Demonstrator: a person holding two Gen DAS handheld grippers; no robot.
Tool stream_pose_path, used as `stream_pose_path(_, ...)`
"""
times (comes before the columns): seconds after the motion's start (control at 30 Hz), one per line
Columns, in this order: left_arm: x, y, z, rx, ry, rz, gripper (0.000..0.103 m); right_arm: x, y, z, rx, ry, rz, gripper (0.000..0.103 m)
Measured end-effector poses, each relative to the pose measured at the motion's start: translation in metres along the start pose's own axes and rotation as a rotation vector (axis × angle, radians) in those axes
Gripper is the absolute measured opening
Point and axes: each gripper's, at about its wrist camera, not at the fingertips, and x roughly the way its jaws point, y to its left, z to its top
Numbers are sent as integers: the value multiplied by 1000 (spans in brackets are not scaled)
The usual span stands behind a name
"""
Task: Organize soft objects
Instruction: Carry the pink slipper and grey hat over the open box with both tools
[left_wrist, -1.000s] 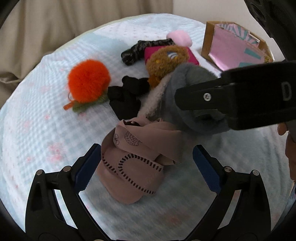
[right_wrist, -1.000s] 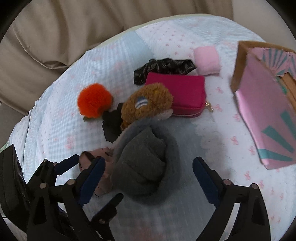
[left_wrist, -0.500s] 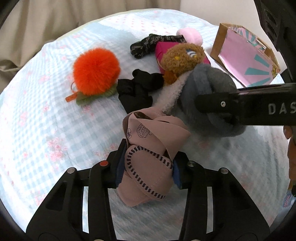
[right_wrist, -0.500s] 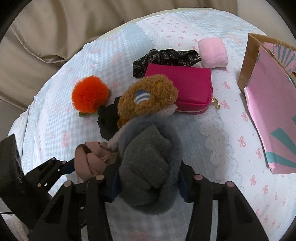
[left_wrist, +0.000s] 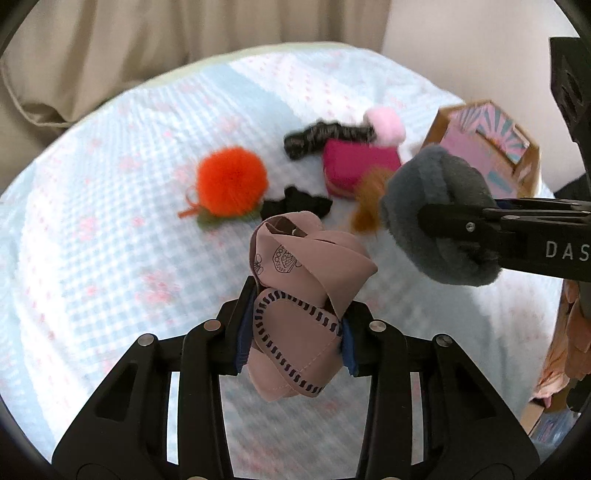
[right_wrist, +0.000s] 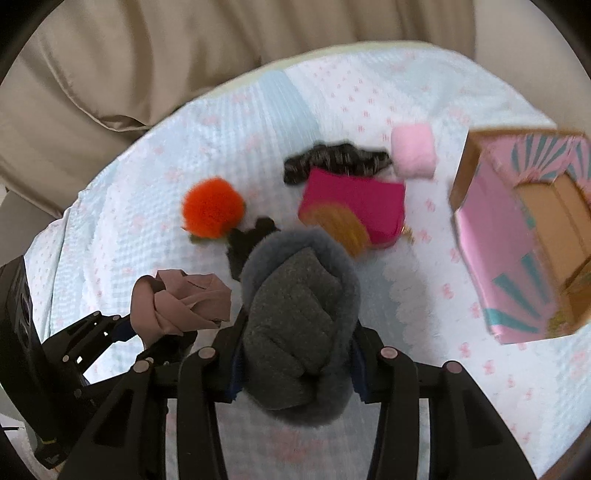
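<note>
- The left gripper (left_wrist: 293, 332) is clamping a folded tan cloth (left_wrist: 299, 295), holding it raised above the near part of the bed cover (left_wrist: 110, 240).
- The right gripper (right_wrist: 295, 365) is squeezing a grey fleece bundle (right_wrist: 299, 314), also lifted off the cover, just right of the tan cloth.
- A brown plush piece (right_wrist: 345, 225) is hanging off the far end of the grey bundle, blurred.
- The cover's far edge is curving against beige curtains (right_wrist: 147, 55); bare cover is lying on the left and near sides, and between the bundle and the box.
- An orange pom-pom (left_wrist: 231, 181), a black scrunchie (left_wrist: 295, 203), a magenta pouch (right_wrist: 354, 206), a black patterned band (right_wrist: 332, 162) and a pink puff (right_wrist: 412, 151) are resting in a cluster at mid-cover.
- A pink cardboard box (right_wrist: 517, 236) is sitting open at the right edge; its brown inside is showing, the contents too blurred to tell.
</note>
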Motion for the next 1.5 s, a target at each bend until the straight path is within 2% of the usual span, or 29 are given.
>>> stream_pose_path(0.13, -39, -2, 16, -33, -31, 26, 35, -45, 11, 14, -37, -50, -8, 41)
stream_pose_path(0.5, -187, -14, 74, -194, -161, 131, 35, -185, 43, 42, -169, -197, -56, 41)
stream_pose_path(0.67, -237, -35, 95, -249, -214, 173, 35, -230, 37, 45, -187, -253, -55, 41)
stream_pose_path(0.8, -259, -58, 113, -271, -250, 207, 35, -255, 22, 51, -216, -281, -28, 41)
stream_pose_path(1.0, -275, -104, 137, -309, -293, 253, 35, -280, -27, 69, -222, -292, 2, 41)
stream_pose_path(1.17, -263, -151, 164, -332, -301, 257, 35, -294, -83, 86, -201, -298, 6, 42)
stream_pose_path(1.33, -231, -201, 191, -356, -283, 259, 35, -294, -148, 110, -191, -270, -4, 42)
stream_pose_path(1.5, -180, -241, 217, -403, -231, 242, 35, -275, -211, 134, -194, -179, -32, 42)
